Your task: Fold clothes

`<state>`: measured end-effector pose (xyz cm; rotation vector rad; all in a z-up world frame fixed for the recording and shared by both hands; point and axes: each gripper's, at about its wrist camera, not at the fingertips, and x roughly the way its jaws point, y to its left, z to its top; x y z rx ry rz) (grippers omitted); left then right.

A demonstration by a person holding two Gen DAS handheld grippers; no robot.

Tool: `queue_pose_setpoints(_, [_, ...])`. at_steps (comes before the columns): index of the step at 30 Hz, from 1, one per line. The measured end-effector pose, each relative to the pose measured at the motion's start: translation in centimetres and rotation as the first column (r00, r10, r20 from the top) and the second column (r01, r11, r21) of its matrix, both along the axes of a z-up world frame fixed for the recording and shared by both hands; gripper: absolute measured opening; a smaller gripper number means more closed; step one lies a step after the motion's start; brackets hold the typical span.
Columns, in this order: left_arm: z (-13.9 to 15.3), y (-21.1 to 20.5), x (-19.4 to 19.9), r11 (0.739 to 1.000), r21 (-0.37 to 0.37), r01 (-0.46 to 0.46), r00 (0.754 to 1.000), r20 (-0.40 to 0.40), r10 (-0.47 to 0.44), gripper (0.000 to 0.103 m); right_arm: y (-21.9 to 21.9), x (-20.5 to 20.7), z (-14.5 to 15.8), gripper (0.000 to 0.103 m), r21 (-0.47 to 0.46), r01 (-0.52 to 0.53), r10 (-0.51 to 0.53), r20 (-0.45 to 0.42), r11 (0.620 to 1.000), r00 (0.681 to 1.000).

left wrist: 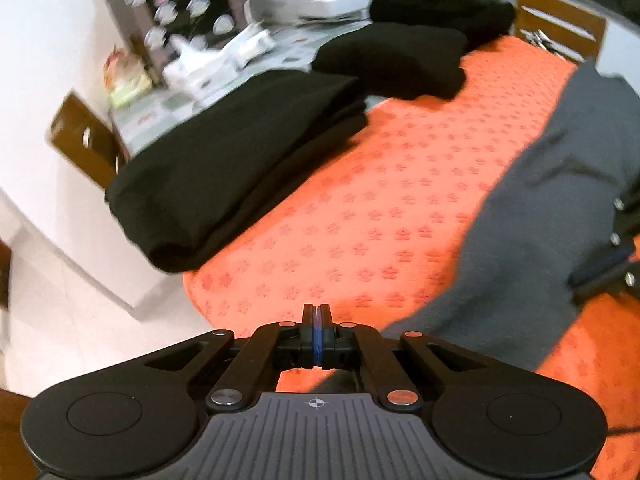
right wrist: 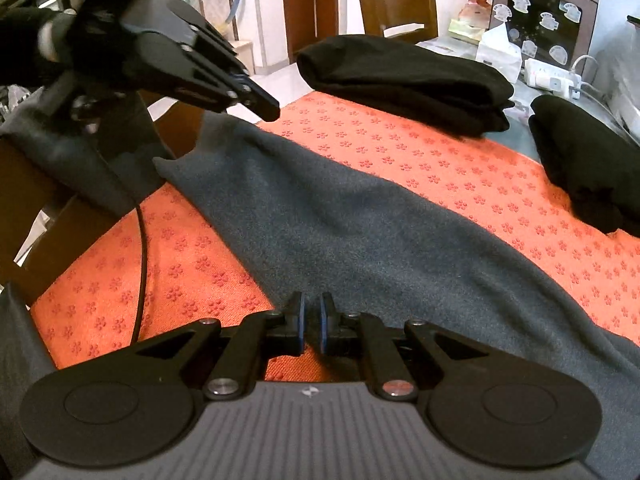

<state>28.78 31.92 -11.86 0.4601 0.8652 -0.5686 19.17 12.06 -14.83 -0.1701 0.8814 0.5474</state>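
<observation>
Grey garment (right wrist: 360, 232) was seen draped across the orange mat (right wrist: 460, 168) on the bench | left gripper (left wrist: 316, 312) pressed together, empty | right gripper (right wrist: 311, 312) barely parted, nothing pinched | judged soft, light, limp; best taken at an edge.

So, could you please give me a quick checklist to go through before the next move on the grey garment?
1. Left gripper empty: ok, jaws shut with nothing between them.
2. Right gripper free of cloth: ok, a narrow gap shows between its jaws and nothing sits in it.
3. Grey garment laid out on the orange mat: ok, though one end hangs off the near edge.
4. Folded black clothes clear of the grey garment: ok, set apart at the far side.
5. Grey garment free of wrinkles: cannot tell, its near end is hidden behind the right gripper.
</observation>
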Motion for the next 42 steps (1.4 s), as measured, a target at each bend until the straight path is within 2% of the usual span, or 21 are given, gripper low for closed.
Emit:
queue_pose_setpoints(3, [0.7, 1.3, 1.0, 0.995, -0.088, -0.048, 0.997, -0.071, 0.041, 0.004, -0.1, 0.0, 0.0, 0.009, 0.003, 0.002, -0.002, 0.000, 1.000, 1.000])
queue_pose_setpoints(6, [1.7, 1.8, 0.6, 0.985, -0.166, -0.056, 0.993, -0.117, 0.037, 0.008, -0.1, 0.0, 0.0, 0.009, 0.005, 0.003, -0.003, 0.001, 1.000, 1.000])
queue_pose_setpoints(9, [2.8, 1.5, -0.6, 0.971, -0.239, -0.022, 0.992, -0.124, -0.008, 0.013, -0.1, 0.0, 0.0, 0.009, 0.007, 0.003, -0.003, 0.002, 1.000, 1.000])
queue_pose_setpoints(12, [2.8, -0.1, -2.0, 0.964, -0.262, 0.032, 0.988, -0.136, -0.070, 0.015, -0.1, 0.0, 0.0, 0.009, 0.008, 0.004, -0.004, 0.001, 1.000, 1.000])
queue_pose_setpoints(13, [2.5, -0.7, -2.4, 0.966, -0.252, 0.049, 0.988, -0.133, -0.085, 0.017, -0.2, 0.0, 0.0, 0.009, 0.009, 0.004, -0.004, 0.001, 1.000, 1.000])
queue_pose_setpoints(14, [2.1, -1.3, -2.8, 0.969, -0.237, 0.063, 0.987, -0.128, -0.095, 0.024, -0.2, 0.0, 0.0, 0.009, 0.009, 0.004, -0.004, 0.001, 1.000, 1.000])
queue_pose_setpoints(15, [1.6, -1.8, -3.1, 0.975, -0.210, 0.072, 0.988, -0.119, -0.098, 0.036, -0.2, 0.0, 0.0, 0.009, 0.010, 0.004, -0.004, 0.001, 1.000, 1.000])
queue_pose_setpoints(17, [0.3, -2.6, -3.4, 0.986, -0.147, 0.083, 0.990, -0.097, -0.098, 0.045, -0.2, 0.0, 0.0, 0.009, 0.011, 0.004, -0.004, 0.001, 1.000, 1.000])
queue_pose_setpoints(20, [-1.3, -2.9, -3.2, 0.997, -0.069, 0.047, 0.996, -0.068, -0.051, 0.046, -0.2, 0.0, 0.0, 0.009, 0.013, 0.004, -0.004, 0.002, 1.000, 1.000])
queue_pose_setpoints(26, [-1.9, -0.2, -2.2, 0.994, -0.039, -0.105, 0.994, -0.024, 0.104, 0.051, -0.3, 0.0, 0.0, 0.009, 0.017, 0.004, -0.004, 0.003, 1.000, 1.000])
queue_pose_setpoints(30, [-1.3, 2.4, -2.0, 0.970, -0.090, -0.224, 0.973, -0.069, 0.218, 0.051, -0.3, 0.0, 0.0, 0.009, 0.017, 0.005, -0.005, 0.002, 1.000, 1.000])
queue_pose_setpoints(34, [-0.9, 5.0, -2.3, 0.922, -0.164, -0.350, 0.935, -0.128, 0.332, 0.054, -0.4, 0.0, 0.6, 0.009, 0.032, 0.021, -0.021, -0.001, 0.999, 1.000])
queue_pose_setpoints(38, [-1.9, 6.0, -2.8, 0.887, -0.179, -0.426, 0.899, -0.195, 0.392, 0.058, -0.7, -0.3, 1.8, 0.009, 0.069, 0.025, -0.027, 0.022, 0.997, 0.999])
queue_pose_setpoints(42, [-2.6, 6.5, -3.1, 0.856, -0.198, -0.478, 0.873, -0.218, 0.437, 0.064, -0.8, -0.4, 2.5, 0.010, 0.070, 0.027, -0.030, 0.037, 0.997, 0.999])
